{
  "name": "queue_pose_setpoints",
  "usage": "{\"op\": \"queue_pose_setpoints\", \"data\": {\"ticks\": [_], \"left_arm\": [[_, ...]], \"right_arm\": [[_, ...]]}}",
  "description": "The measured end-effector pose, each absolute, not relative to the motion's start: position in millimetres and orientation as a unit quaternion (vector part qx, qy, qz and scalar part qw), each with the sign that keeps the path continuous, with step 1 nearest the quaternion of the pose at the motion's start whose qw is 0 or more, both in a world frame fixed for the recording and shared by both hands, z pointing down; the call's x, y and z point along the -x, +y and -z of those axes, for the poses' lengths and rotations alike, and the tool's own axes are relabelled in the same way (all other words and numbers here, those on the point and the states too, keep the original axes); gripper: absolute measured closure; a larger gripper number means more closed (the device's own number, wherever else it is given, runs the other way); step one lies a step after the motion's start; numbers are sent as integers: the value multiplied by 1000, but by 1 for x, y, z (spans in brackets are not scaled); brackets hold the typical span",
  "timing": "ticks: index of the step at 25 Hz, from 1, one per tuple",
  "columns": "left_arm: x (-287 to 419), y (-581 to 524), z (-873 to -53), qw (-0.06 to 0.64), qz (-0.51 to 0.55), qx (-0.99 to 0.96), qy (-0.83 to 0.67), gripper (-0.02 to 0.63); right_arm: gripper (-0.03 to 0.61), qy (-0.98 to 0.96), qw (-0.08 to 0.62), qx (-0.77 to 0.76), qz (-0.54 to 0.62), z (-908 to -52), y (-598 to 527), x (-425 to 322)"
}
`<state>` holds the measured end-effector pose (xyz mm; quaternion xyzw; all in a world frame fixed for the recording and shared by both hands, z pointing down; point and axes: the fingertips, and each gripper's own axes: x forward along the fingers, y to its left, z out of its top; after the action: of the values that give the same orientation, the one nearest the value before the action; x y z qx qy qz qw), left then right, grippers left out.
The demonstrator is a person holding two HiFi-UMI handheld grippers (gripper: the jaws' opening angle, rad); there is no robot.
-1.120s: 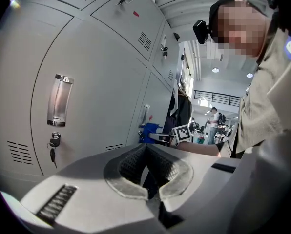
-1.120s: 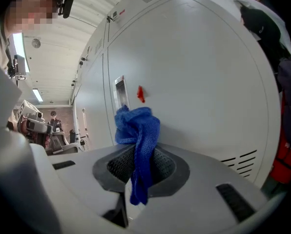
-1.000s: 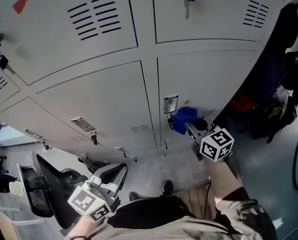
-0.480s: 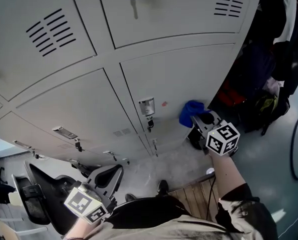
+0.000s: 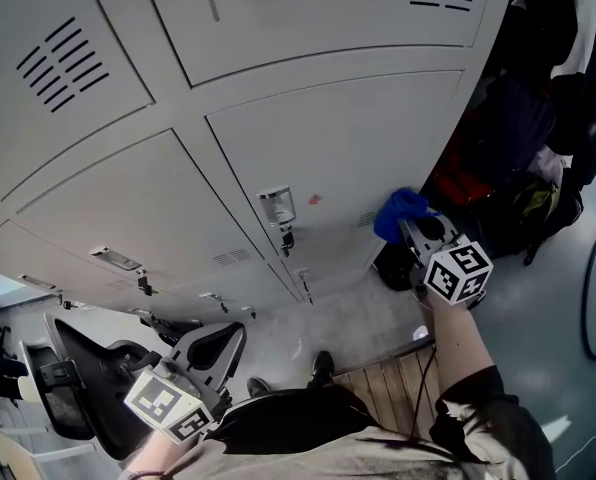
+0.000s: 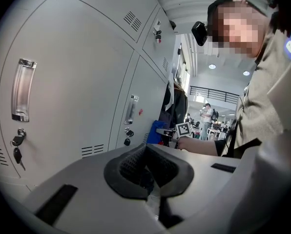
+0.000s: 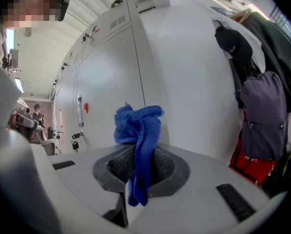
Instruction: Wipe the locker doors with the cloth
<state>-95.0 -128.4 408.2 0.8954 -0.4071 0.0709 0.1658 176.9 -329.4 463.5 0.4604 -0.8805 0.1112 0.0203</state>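
Right gripper (image 7: 140, 167) jaws clenched on blue cloth (image 7: 137, 123), bunched above them, tail dangling below; locker door (image 7: 111, 96) just ahead. Cloth looks soft, light, floppy, so this mid-bunch hold should suit wiping. Left gripper (image 6: 148, 169) jaws closed, empty.

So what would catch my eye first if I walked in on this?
The bright blue cloth stands out most. It is bunched up and pinched in the right claw, close to the bottom right corner of a lower door. Behind it, the grey locker doors fill most of the head view, with dark coats and bags hanging at their right end. The left claw is closed on nothing, held low at the person's side.
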Motion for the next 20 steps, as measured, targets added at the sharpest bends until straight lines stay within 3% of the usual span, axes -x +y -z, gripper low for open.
{"op": "queue_pose_setpoints", "data": {"ticks": [7, 20], "left_arm": [[101, -121, -409, 164, -71, -893, -412, 614], [149, -101, -402, 159, -64, -892, -419, 614]], "right_arm": [[525, -877, -1, -461, -137, -481, -311, -173], [525, -912, -12, -358, -198, -512, -257, -16]]}}
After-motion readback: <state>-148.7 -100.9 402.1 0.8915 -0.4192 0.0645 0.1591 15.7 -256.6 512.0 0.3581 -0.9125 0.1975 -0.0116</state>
